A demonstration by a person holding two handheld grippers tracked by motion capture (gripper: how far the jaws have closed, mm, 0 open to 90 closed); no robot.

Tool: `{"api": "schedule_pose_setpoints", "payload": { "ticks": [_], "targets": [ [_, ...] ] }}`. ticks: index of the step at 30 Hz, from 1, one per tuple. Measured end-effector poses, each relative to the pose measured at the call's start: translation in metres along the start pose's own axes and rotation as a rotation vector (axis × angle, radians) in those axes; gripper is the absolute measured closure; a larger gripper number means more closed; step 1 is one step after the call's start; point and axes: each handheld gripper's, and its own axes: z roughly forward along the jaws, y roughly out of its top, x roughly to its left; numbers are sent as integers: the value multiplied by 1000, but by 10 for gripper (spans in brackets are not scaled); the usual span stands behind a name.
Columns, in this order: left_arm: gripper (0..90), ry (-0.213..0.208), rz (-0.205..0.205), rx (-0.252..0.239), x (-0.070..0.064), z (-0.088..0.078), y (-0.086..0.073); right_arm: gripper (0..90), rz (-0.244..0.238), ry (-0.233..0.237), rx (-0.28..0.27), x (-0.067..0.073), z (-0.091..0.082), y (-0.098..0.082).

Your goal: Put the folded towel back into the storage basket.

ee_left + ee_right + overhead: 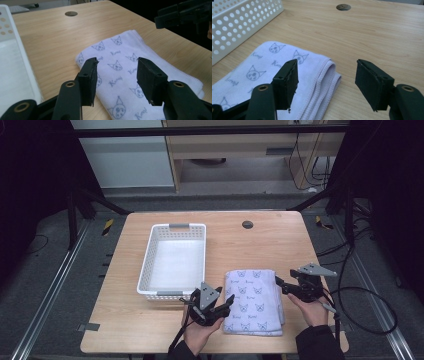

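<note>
From above, the folded towel (254,301) lies flat on the table (260,245), near its front edge, just right of the white basket (175,261). The left gripper (227,302) sits at the towel's left edge, the right gripper (278,282) at its right edge, one hand on each side. Both pairs of jaws stand apart, nothing between the pads yet. My read: they are lining up to pick the towel up by its two sides, probably for the basket.

Over to the left gripper view: its jaws are spread above the towel (130,75), the left pad near the fold's edge, the right one over the cat print. Nothing is pinched. To do this well, I'd say it wants to come lower and catch every layer at the edge, not just the top sheet. The other gripper (160,21) hovers beyond the far side, and the basket (15,62) rises at the left.

Now the right gripper view: jaws apart again, straddling the stitched corner of the towel (287,65), where the stacked hems show clearly. One pad hangs over cloth, the other over bare wood. Good spot; the lower pad should slide under the whole stack before closing. The basket (239,22) waits beyond.
</note>
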Motion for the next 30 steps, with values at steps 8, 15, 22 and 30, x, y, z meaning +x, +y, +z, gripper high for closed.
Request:
{"api": "schedule_pose_setpoints", "payload": {
  "ticks": [8,15,22,30],
  "targets": [
    [526,4,-2,32,-3,7,-13,358,-6,5,19,4,7,-4],
    [527,6,-15,62,-3,14,-24,369,-4,-7,46,4,16,-9],
    [514,21,-24,96,0,21,-32,385,-10,-15,79,5,27,-13],
    [480,19,-44,134,2,31,-42,403,-11,-29,111,5,37,-17]
  ]
}}
